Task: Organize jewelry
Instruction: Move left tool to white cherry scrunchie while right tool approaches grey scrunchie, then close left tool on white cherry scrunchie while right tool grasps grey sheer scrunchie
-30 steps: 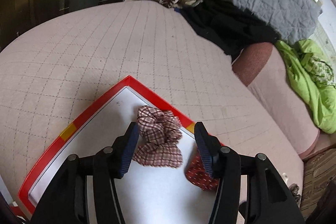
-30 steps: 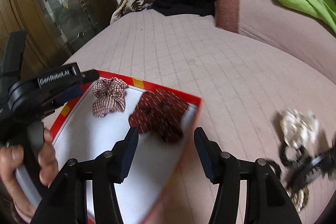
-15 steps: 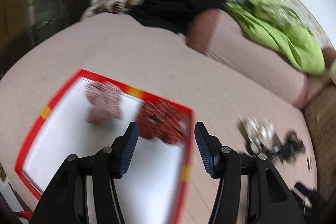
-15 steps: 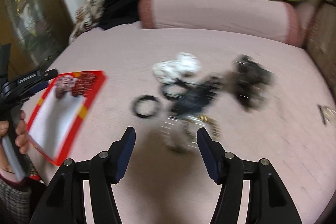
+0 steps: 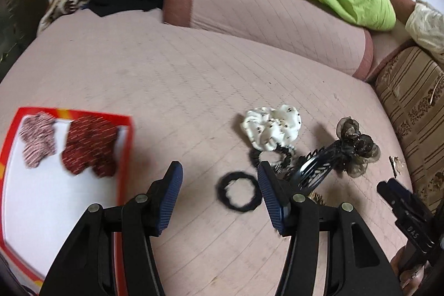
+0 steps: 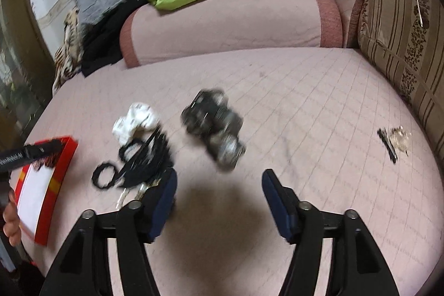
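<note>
Black hair tie [image 5: 239,191] lies flat on the pink bedspread [image 5: 177,79], just beside the white scrunchie [image 5: 273,131], well right of the red-rimmed tray [image 5: 126,157]. Left gripper [image 5: 219,185] hovers spread, empty; right gripper [image 6: 217,192] has just been opening, nothing between its jaws.

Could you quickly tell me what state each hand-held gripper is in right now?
Left hand-held gripper: open, holding nothing.
Right hand-held gripper: open, jaws just widening, nothing between them.

Quilted matt pink cloth covers the bed [image 5: 172,79]; the scrunchies [image 5: 273,126] are soft fabric, the tray [image 5: 16,185] smooth and glossy.
</note>
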{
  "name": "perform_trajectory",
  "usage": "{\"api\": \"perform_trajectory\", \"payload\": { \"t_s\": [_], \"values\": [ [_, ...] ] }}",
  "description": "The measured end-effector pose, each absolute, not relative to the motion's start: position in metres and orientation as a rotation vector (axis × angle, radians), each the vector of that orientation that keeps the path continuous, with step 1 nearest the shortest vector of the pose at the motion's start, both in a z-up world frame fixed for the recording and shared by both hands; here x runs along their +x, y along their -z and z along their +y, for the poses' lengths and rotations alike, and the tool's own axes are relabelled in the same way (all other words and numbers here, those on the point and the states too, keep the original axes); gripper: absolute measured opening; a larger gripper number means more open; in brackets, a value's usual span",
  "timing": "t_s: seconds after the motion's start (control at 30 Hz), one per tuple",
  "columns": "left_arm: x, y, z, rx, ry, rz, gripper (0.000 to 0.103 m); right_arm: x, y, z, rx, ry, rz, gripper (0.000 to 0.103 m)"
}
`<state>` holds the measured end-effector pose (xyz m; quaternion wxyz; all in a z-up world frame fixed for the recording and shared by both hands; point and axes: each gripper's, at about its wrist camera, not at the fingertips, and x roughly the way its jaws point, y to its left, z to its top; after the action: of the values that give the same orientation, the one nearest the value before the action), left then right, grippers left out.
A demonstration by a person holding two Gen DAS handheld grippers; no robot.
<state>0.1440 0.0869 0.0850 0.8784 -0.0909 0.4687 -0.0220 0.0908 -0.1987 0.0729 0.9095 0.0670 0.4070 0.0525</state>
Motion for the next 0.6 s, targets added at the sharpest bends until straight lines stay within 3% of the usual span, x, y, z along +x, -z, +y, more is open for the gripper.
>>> {"api": "perform_trajectory", "payload": {
  "t_s": [0.53,0.57,0.6],
  "values": [
    [0.234,-0.03,0.012,-0.066,0.107,1.08,0.056,0.164,-0.04,-0.198,0.095,-0.135,0.847,0.074],
    [0.235,-0.027,0.011,-0.062,0.108,1.085,0.056,0.166,-0.039,-0.199,0.092,-0.135,0.848,0.073],
    [0.236,-0.023,0.009,-0.058,0.115,1.094,0.056,0.168,-0.038,-0.198,0.089,-0.137,0.85,0.065]
  ]
}}
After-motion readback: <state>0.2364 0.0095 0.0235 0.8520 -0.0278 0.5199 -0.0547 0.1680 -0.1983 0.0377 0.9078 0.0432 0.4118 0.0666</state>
